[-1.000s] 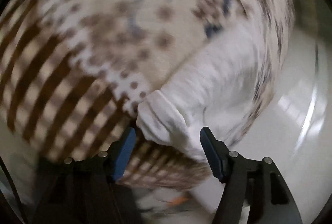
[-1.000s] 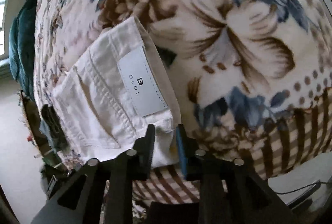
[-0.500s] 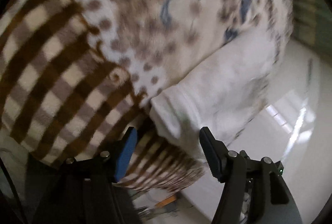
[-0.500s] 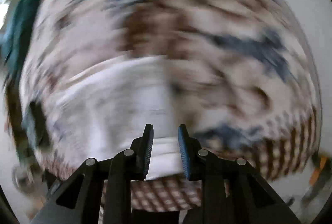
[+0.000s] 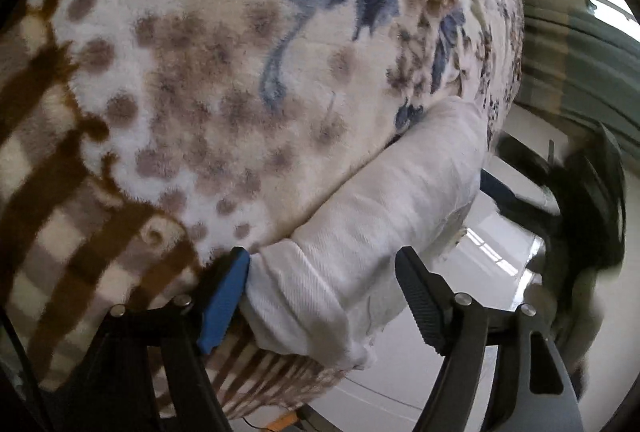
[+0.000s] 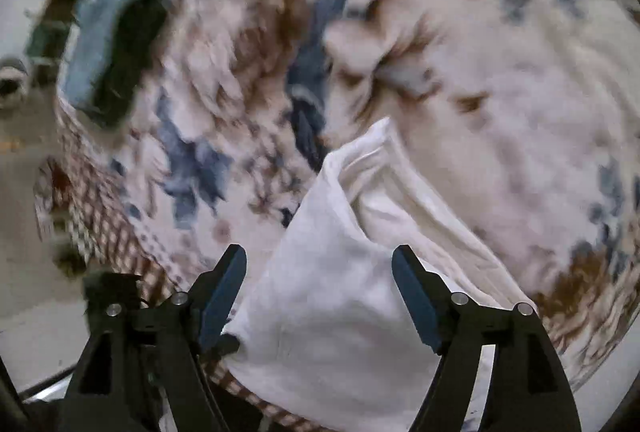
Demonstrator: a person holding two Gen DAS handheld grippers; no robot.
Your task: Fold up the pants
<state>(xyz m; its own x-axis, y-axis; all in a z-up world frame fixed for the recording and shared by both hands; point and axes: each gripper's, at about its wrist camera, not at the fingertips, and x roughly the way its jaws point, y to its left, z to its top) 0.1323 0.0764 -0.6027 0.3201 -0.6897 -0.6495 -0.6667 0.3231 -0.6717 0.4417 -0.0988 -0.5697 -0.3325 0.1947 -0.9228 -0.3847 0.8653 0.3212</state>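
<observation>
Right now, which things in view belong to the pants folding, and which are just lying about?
Belongs to the job:
white pants
left tongs, opening around the pant end
right tongs, opening over the pants

Just lying about:
floral blanket underneath
teal cloth

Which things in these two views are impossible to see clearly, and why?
- Left wrist view: the far end of the pants is hidden past the blanket edge.
- Left wrist view: a dark object at right is motion-blurred, not identifiable.
- Right wrist view: the blanket pattern and a teal thing are smeared by blur.
- Right wrist view: the pants' near part is cut off by the lower edge.
</observation>
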